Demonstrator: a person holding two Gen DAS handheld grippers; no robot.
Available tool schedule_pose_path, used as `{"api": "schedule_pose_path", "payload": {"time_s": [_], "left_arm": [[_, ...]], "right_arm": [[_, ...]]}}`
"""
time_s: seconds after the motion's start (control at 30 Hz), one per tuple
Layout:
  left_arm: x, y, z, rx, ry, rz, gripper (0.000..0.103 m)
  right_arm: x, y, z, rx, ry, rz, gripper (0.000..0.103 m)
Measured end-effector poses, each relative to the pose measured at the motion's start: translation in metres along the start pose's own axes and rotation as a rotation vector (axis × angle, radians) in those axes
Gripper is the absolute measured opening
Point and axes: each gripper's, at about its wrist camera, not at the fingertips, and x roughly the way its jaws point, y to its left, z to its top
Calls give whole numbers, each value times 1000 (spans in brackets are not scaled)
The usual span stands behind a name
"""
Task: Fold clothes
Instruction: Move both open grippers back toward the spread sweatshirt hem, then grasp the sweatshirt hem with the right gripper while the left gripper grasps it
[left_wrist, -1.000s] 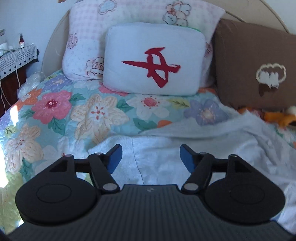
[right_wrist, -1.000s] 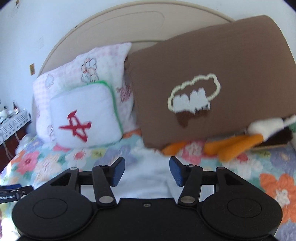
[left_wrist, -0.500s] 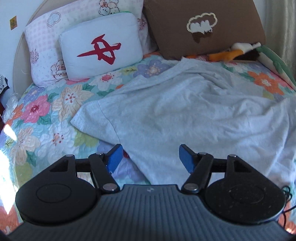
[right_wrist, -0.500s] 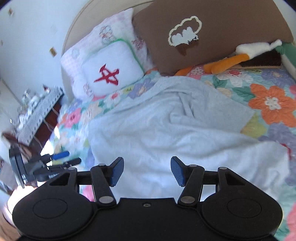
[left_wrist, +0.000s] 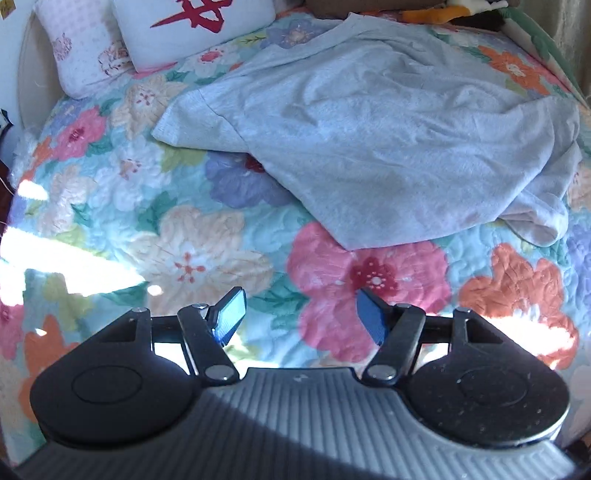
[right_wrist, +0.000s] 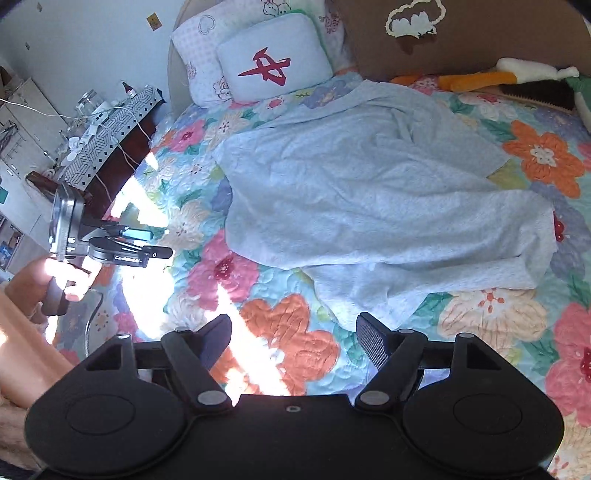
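A bed with a floral quilt (right_wrist: 280, 317) fills the room, crossed by bright bands of sunlight (right_wrist: 255, 343). A curved cream headboard (right_wrist: 177, 48) backs a white pillow with a red mark (right_wrist: 273, 61) and a brown cushion (right_wrist: 461, 40). A cluttered dark side table (right_wrist: 110, 125) stands against the pale wall (right_wrist: 74, 40).

Left gripper (left_wrist: 298, 314) — jaws spread wide, nothing between them. Right gripper (right_wrist: 293, 338) likewise agape, empty — both hovering.

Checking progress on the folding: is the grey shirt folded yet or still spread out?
Spread out, not folded: the grey shirt lies loose and wrinkled across the flowered quilt, one sleeve sticking out.
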Motion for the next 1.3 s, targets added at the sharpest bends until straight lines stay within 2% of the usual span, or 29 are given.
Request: {"api": "schedule_pose_path", "payload": {"time_s": [0.1, 0.17, 0.23, 0.33, 0.4, 0.5, 0.53, 0.57, 0.6, 0.63, 0.67, 0.77, 0.83, 0.9, 1.0, 1.17, 1.23, 1.3], "left_arm": [[30, -20, -11, -66, -55, -118, 66], [48, -37, -14, -76, -92, -145, 66], [59, -48, -11, -77, -105, -155, 66], [68, -54, -6, -79, -140, -175, 68], [73, -56, -3, -51, -147, -176, 69], [79, -51, -1, 22, -146, -105, 69], [81, -49, 0, 45, -148, -78, 69], [83, -45, 1, 55, -151, -60, 69], [84, -40, 3, 36, -155, -59, 69], [84, -35, 6, 7, -158, -66, 69], [85, -29, 9, -22, -161, -73, 68], [83, -18, 17, -63, -164, -56, 68], [78, -11, 19, -74, -206, -27, 68], [76, -8, 21, -88, -227, -22, 68], [77, -18, 24, -87, -242, -89, 68], [82, -57, 26, 4, -268, -176, 69], [84, -72, 26, 25, -268, -236, 69], [86, -84, 27, 42, -278, -299, 69]], "right_arm": [[60, 2, -22, -63, -11, -132, 78], [95, 0, -28, -70, -30, -162, 75], [115, 9, -27, -154, -34, -198, 71], [127, 30, -25, -349, -76, -233, 72], [140, 40, -26, -471, -70, -302, 73], [170, 44, -24, -591, 6, -396, 72], [178, 44, -25, -645, 21, -408, 67], [181, 43, -25, -692, 0, -397, 50], [181, 40, -23, -714, -28, -383, 37], [180, 36, -17, -691, -35, -372, 19], [175, 29, -7, -620, -49, -346, 15], [143, -4, 23, -350, -217, -190, 15], [132, -26, 37, -209, -276, -138, 15], [133, -53, 49, -47, -290, -104, 15], [143, -93, 54, 191, -288, -25, 14], [155, -134, 37, 586, -283, 184, 15], [159, -139, 31, 685, -271, 268, 15], [160, -140, 27, 732, -266, 311, 15]]}}
